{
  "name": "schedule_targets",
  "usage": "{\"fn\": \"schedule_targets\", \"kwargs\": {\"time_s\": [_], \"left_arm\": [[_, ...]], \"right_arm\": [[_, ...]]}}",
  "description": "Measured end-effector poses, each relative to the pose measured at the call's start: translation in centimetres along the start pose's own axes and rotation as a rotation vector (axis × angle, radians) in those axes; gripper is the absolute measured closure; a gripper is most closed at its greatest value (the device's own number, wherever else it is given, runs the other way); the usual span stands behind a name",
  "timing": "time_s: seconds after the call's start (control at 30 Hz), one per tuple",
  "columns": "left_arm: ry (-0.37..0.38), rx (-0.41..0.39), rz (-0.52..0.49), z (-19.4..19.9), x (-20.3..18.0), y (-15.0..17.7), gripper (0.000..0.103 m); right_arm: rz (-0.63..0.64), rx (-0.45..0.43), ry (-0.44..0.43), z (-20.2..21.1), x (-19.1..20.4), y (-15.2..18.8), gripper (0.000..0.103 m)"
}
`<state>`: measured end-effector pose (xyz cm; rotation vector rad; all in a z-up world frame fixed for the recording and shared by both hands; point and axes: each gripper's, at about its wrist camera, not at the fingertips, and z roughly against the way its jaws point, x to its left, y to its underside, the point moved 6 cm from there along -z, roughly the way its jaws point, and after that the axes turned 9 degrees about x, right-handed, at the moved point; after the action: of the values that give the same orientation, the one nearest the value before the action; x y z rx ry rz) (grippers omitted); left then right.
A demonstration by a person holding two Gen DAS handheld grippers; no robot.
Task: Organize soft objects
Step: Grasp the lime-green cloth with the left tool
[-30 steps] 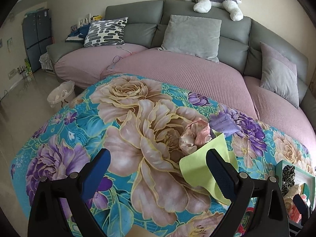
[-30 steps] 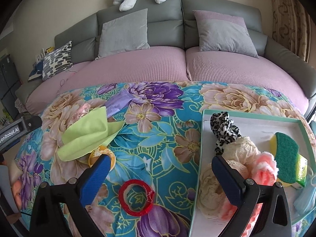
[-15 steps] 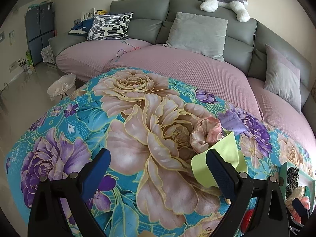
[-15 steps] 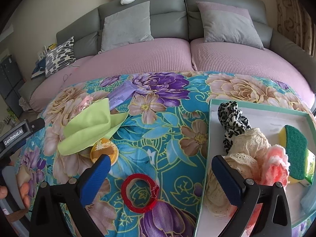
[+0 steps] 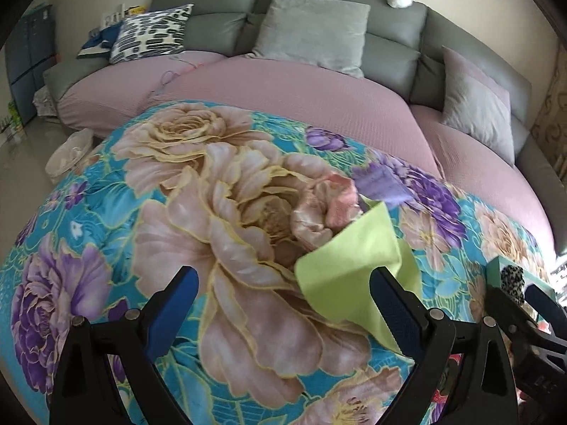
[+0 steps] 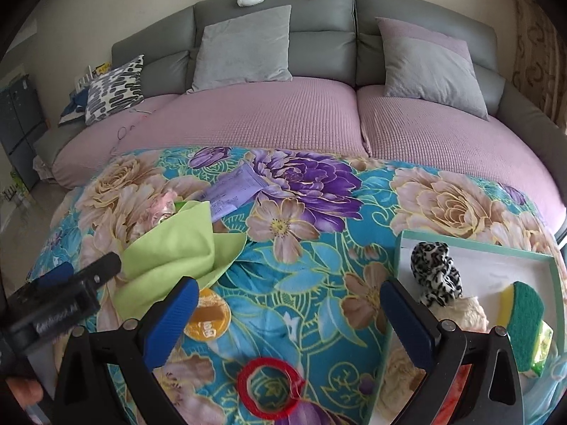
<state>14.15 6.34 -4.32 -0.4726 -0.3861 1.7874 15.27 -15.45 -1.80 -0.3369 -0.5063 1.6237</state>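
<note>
Jaws of both grippers spread, empty; crumpled lime cloth (image 5: pixel 351 265) on plush floral blanket (image 5: pixel 219 219).

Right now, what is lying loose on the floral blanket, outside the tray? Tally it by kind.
Green cloth: 1
Pink satin bundle: 1
Purple packet: 1
Orange disc: 1
Red ring: 1
Total: 5

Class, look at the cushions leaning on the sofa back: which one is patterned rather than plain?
The black-and-white spotted cushion at the sofa's far left end. The two grey cushions are plain.
</note>
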Motion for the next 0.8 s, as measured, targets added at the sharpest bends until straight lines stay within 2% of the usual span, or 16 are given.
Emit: {"fn": "schedule_targets", "kwargs": {"time_s": [0.13,0.3,0.43,0.47,0.5,0.57,0.63,0.7,0.8], "left_arm": [[0.028,0.026,-0.027,-0.7,-1.0,0.3,0.006],[0.098,0.071,-0.047,-1.7,-2.4,0.9,0.006],[0.109,0.088,-0.078,-2.4,-3.6,1.3,0.008],[0.111,0.090,-0.081,-2.5,-3.7,1.4,0.014],[0.121,0.099,-0.080,-2.7,-3.9,1.5,0.025],[0.137,0.113,-0.074,-3.0,-3.9,1.6,0.037],[0.136,0.117,-0.071,-3.2,-3.9,1.7,0.040],[0.136,0.117,-0.075,-3.2,-4.0,1.8,0.055],[0.147,0.131,-0.085,-3.3,-4.4,1.9,0.071]], "right_arm": [[-0.010,0.027,-0.004,-1.2,-0.2,0.5,0.000],[-0.033,0.053,0.011,-1.6,-1.3,1.4,0.000],[-0.057,0.075,0.007,-1.8,-2.2,2.0,0.000],[-0.061,0.074,0.008,-1.8,-2.4,2.0,0.000],[-0.064,0.075,0.009,-1.8,-2.5,2.1,0.000],[-0.062,0.081,0.005,-1.9,-2.6,2.2,0.000],[-0.057,0.088,0.002,-2.0,-2.6,2.3,0.000],[-0.056,0.088,-0.002,-2.0,-2.6,2.4,0.000],[-0.060,0.085,-0.008,-1.9,-2.6,2.4,0.000]]}}
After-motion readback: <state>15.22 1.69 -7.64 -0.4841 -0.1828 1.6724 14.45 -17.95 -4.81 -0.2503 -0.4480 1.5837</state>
